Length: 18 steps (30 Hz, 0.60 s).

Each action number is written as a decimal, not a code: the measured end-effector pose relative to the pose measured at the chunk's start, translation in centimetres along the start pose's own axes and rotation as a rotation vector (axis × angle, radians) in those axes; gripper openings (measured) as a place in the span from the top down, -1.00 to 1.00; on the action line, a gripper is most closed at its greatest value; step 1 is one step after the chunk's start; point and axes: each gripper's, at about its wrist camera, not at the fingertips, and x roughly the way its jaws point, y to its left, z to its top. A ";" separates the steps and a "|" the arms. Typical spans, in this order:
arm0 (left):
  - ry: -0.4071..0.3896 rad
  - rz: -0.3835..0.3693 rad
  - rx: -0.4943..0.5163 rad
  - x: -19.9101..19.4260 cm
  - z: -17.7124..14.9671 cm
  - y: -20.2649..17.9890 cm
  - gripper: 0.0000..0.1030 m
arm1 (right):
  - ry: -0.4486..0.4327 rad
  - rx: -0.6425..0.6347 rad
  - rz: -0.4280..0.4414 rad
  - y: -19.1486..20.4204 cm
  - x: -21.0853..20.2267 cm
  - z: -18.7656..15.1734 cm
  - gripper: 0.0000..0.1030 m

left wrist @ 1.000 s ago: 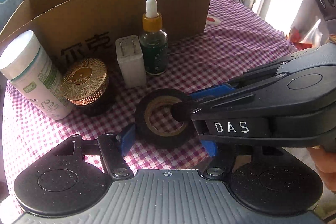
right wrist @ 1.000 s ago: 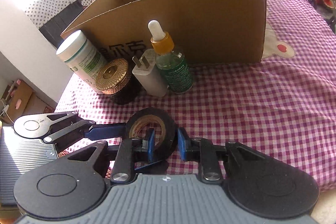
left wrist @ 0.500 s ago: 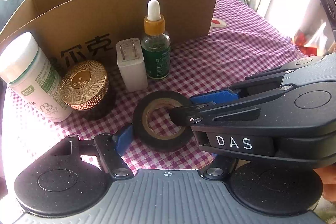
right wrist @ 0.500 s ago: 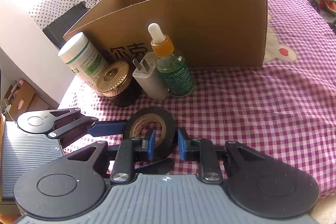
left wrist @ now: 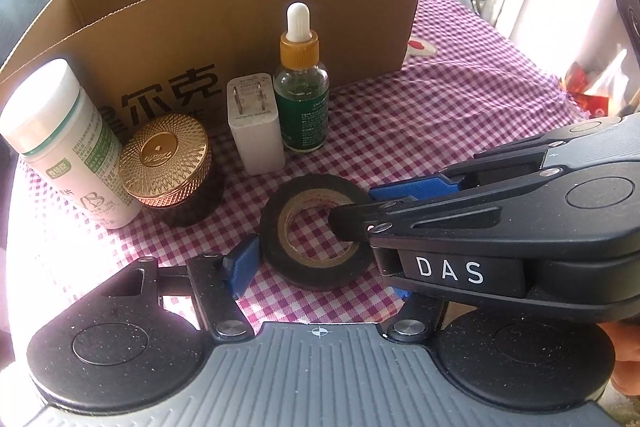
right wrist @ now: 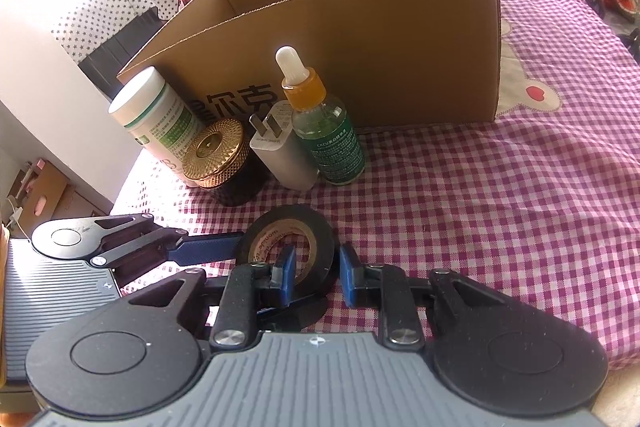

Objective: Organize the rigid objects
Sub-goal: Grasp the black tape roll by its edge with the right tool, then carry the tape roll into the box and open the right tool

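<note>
Black electrical tape roll [left wrist: 316, 231] lay flat on checked bench cloth [right wrist: 480, 195], at 6 o'clock of white charger plug [left wrist: 256, 123]. Right gripper [right wrist: 316, 277] fingers pinched roll wall. Left gripper [left wrist: 320, 263] fingers were closing around roll, not yet pressing. Advice: lift level, clear brown cardboard box [right wrist: 380, 39] rim.

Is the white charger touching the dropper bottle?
Apart. The left wrist view shows a strip of checked cloth between the white charger and the dropper bottle.
</note>
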 end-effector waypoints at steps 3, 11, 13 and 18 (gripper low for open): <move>-0.008 -0.001 0.003 -0.3 -0.1 -0.2 -0.25 | -0.006 0.004 -0.002 0.1 -0.4 -0.2 0.50; -0.045 0.014 0.007 -2.1 -0.3 -0.7 -0.25 | -0.039 -0.003 -0.001 0.8 -1.9 -0.5 0.50; -0.057 0.020 0.006 -2.7 -0.4 -0.9 -0.25 | -0.050 -0.008 0.000 1.1 -2.4 -0.6 0.50; -0.109 0.045 0.008 -5.1 -0.6 -1.2 -0.25 | -0.102 -0.031 0.004 2.5 -4.4 -0.8 0.49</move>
